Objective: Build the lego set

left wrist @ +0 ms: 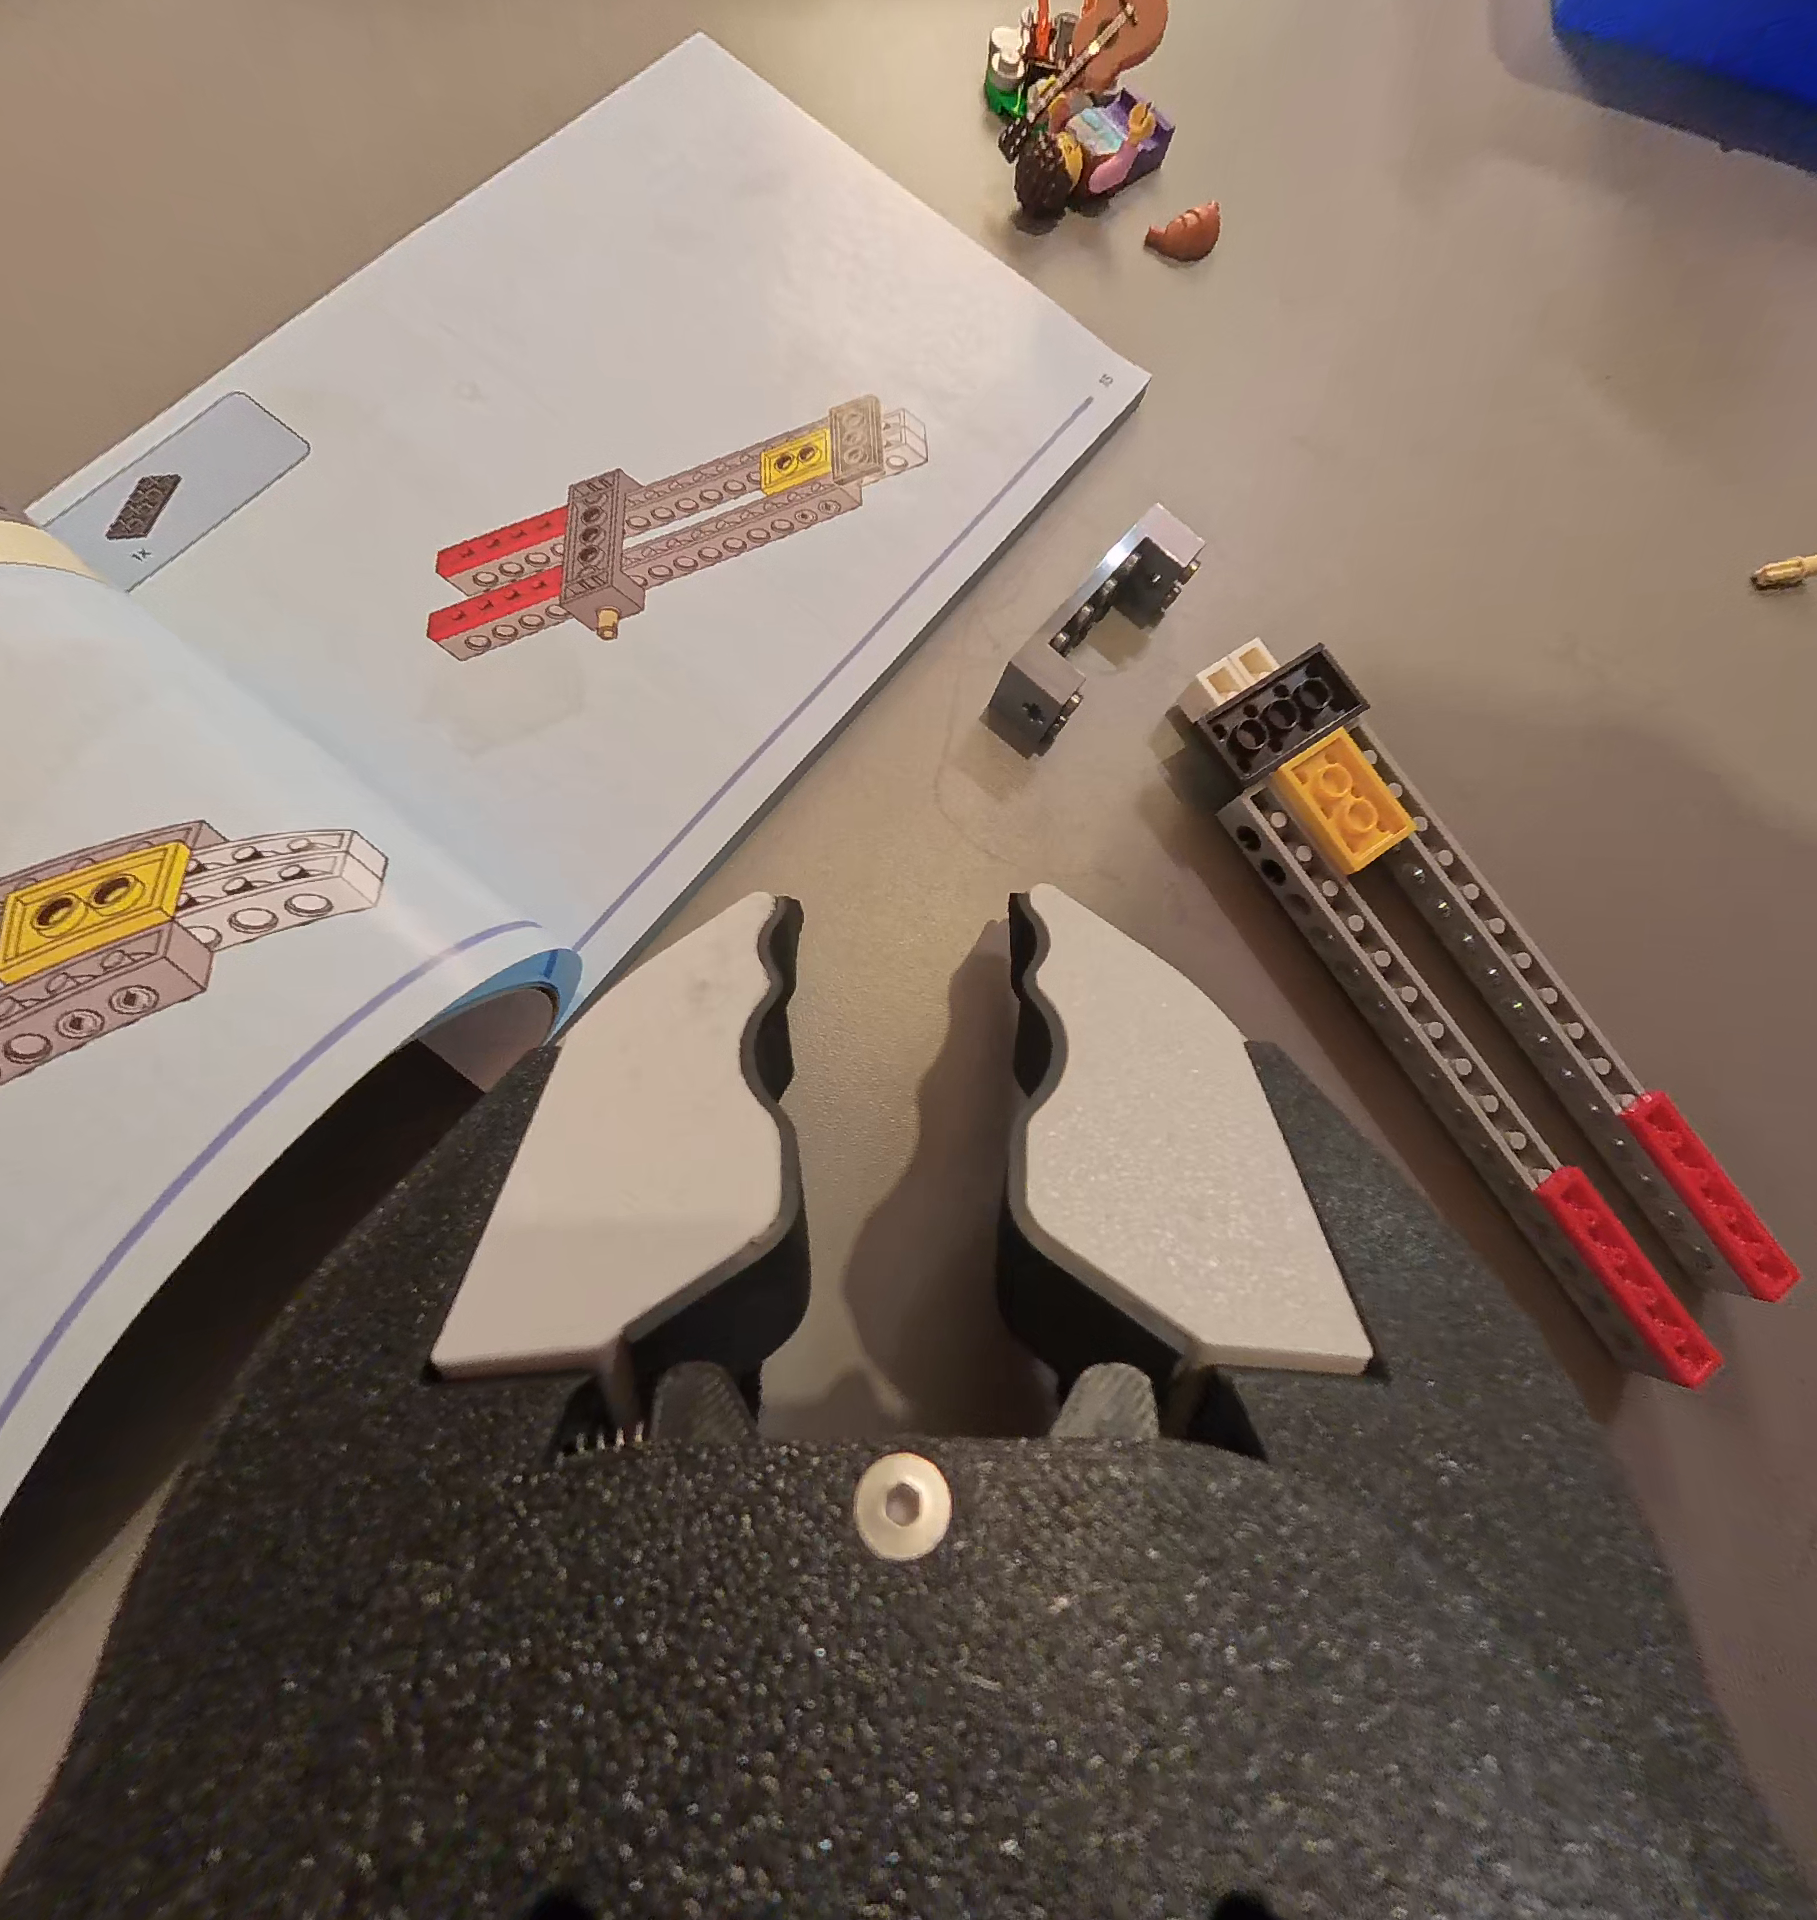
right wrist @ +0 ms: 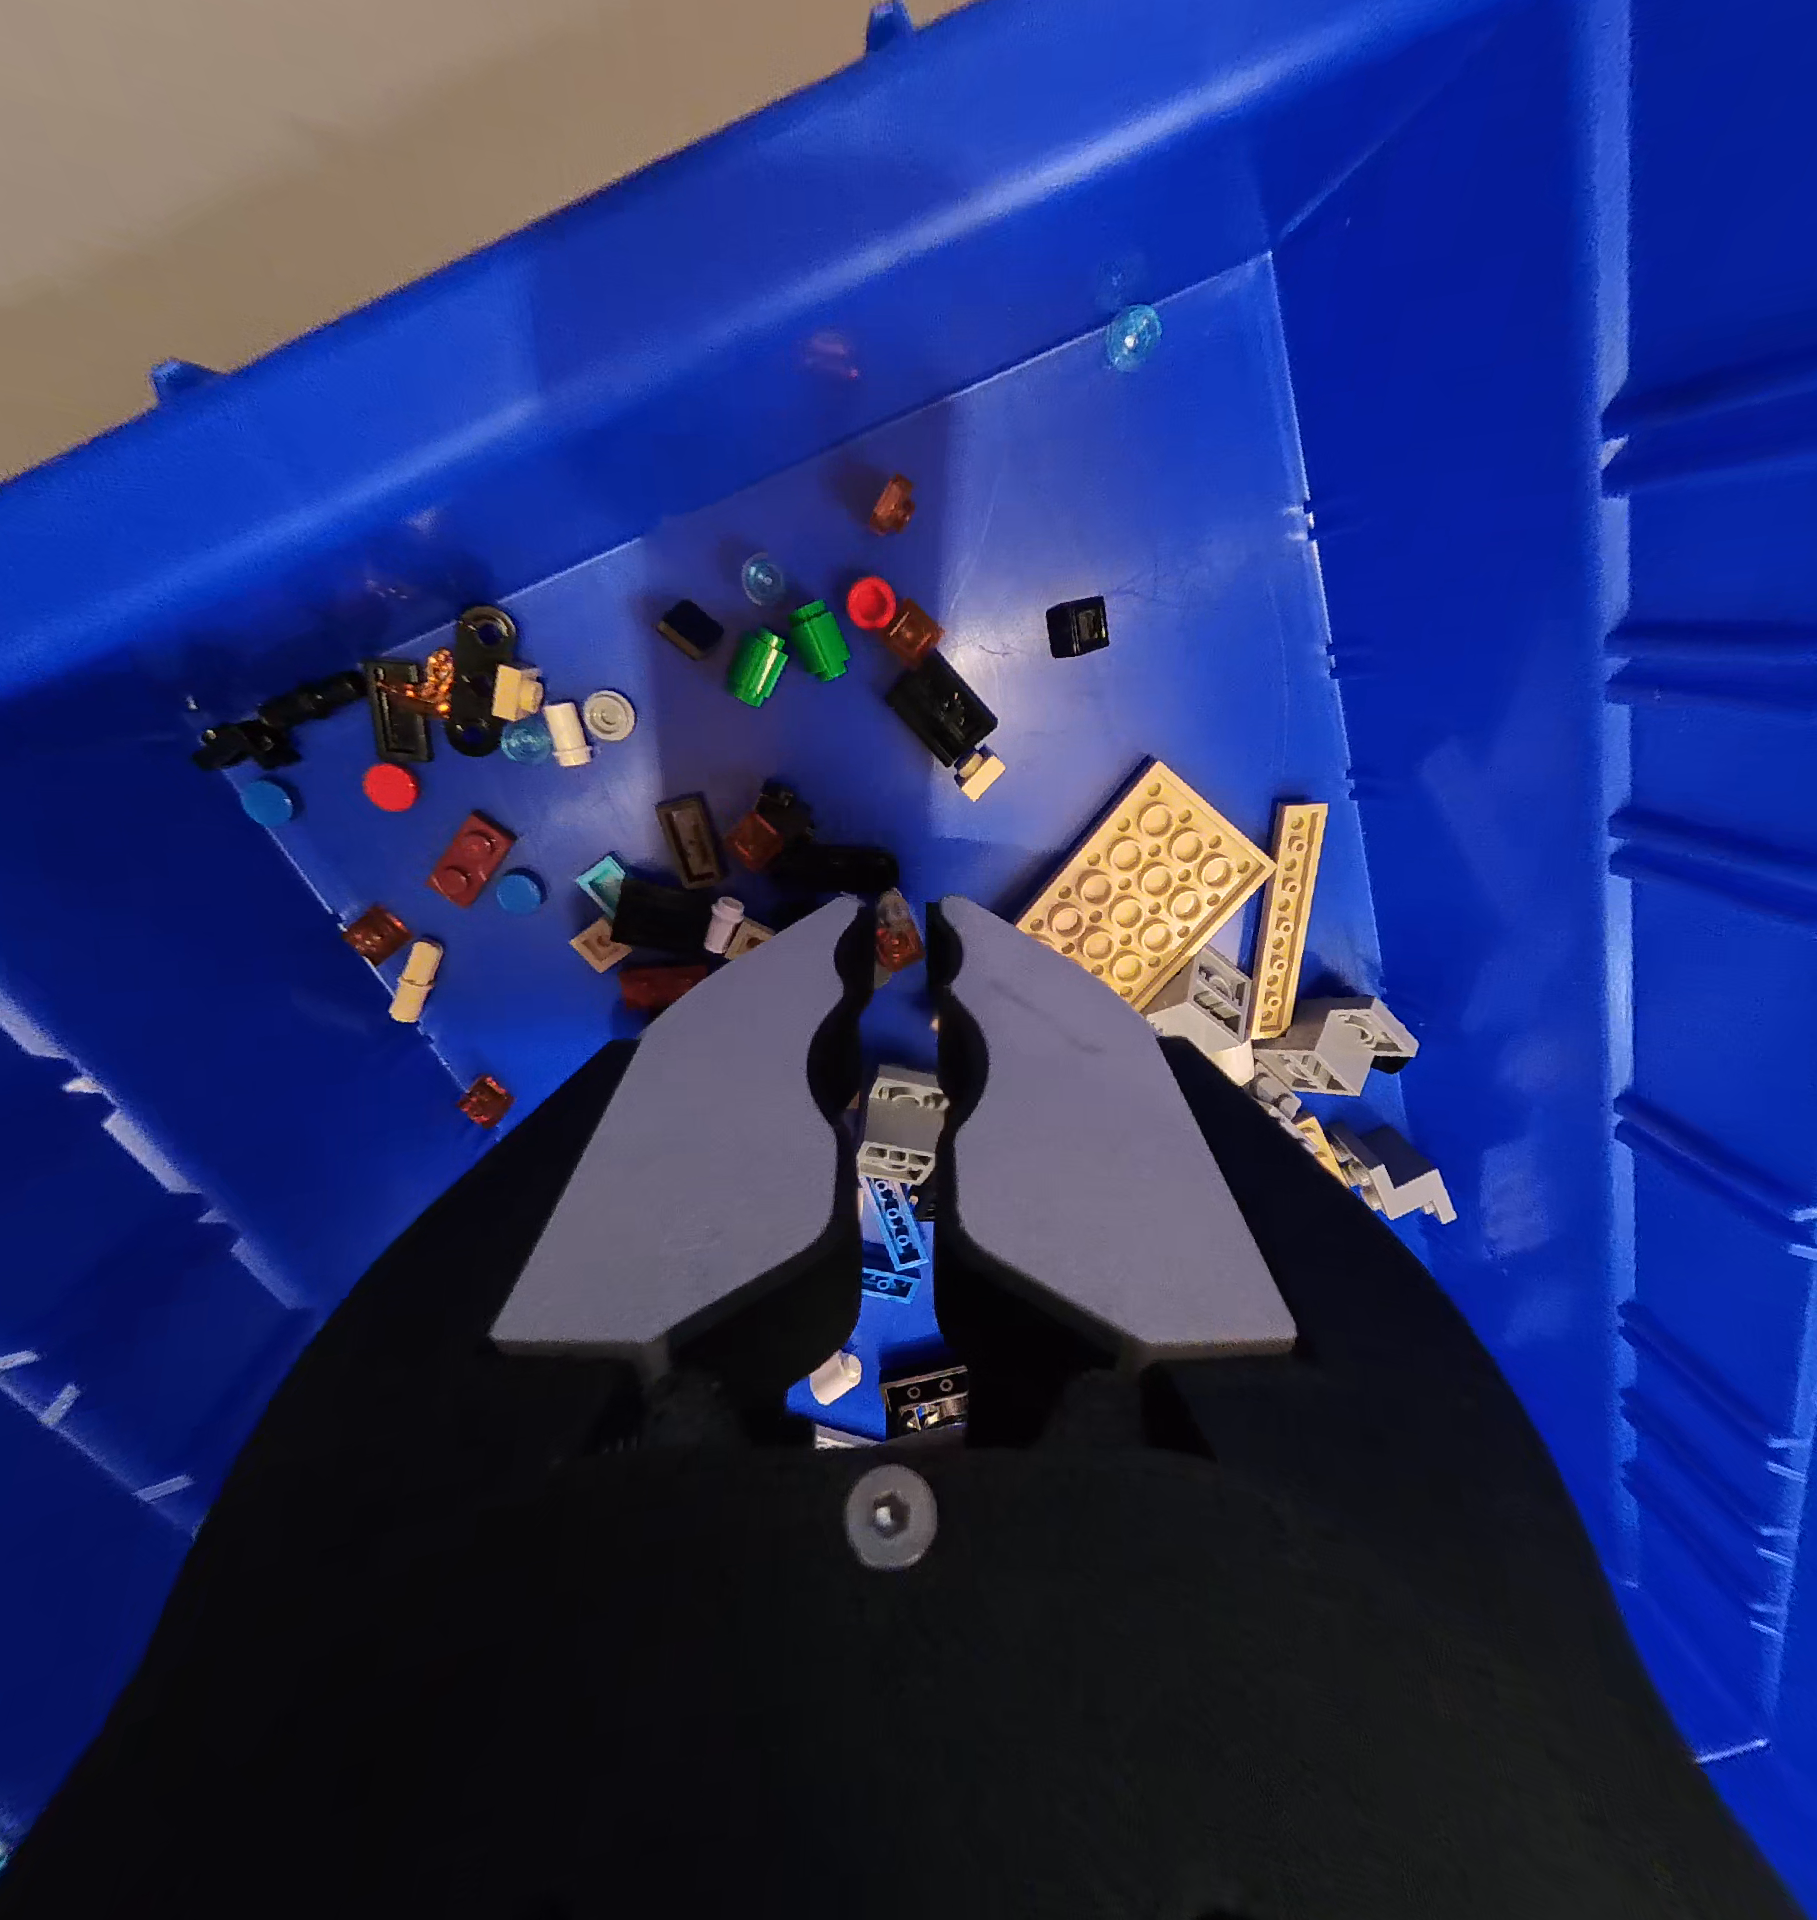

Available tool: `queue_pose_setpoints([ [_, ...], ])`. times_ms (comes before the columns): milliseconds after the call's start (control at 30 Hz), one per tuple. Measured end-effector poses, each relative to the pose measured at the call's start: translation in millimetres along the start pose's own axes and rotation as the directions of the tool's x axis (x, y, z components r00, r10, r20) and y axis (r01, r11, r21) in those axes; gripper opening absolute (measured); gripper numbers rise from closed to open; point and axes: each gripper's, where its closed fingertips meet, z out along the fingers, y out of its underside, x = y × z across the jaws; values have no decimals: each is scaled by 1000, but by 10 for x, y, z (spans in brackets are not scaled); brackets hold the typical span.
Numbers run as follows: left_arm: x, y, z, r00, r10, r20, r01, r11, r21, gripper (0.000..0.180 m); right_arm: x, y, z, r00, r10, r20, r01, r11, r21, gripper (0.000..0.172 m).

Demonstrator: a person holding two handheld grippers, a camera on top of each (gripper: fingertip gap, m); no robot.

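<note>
My left gripper (left wrist: 904,914) is open and empty, low over the grey table. It hangs between an open instruction booklet (left wrist: 571,312) on its left and a brick assembly (left wrist: 1455,987) on its right. The assembly is two long grey beams with red ends, joined by a yellow plate (left wrist: 1345,810) and a black brick (left wrist: 1278,712). My right gripper (right wrist: 896,914) is down inside a blue bin (right wrist: 1455,520). Its pads are closed on a small translucent orange piece (right wrist: 896,940) at the fingertips, just above the bin floor.
A grey bracket build (left wrist: 1091,623) lies just beyond the left gripper. A minifigure pile (left wrist: 1080,104), a brown piece (left wrist: 1184,229) and a tan pin (left wrist: 1792,571) lie farther off. The bin holds several small loose pieces, a tan plate (right wrist: 1143,883), a long tan plate (right wrist: 1290,914) and grey bricks (right wrist: 1319,1039). Across from one pair of fingers to the other is roughly 45 centimeters.
</note>
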Motion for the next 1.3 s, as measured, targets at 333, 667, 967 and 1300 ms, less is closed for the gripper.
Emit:
queue_pose_setpoints([
  [333,17,-10,-18,1000,11,-7,-11,1000,14,40,120,-208,-257,992,47,-115,-43,998,38,4],
  [667,17,-216,-255,1000,26,-3,-25,975,223,40,111,-2327,-590,927,210,-311,-53,893,446,4],
  [967,-263,-342,-494,993,90,72,-110,928,356,40,529,-2858,164,814,569,-117,-405,700,588,4],
  [1300,-379,-415,-813,986,-60,-154,133,844,520,38,381,-2846,584,835,550,9,-471,706,530,4],
])
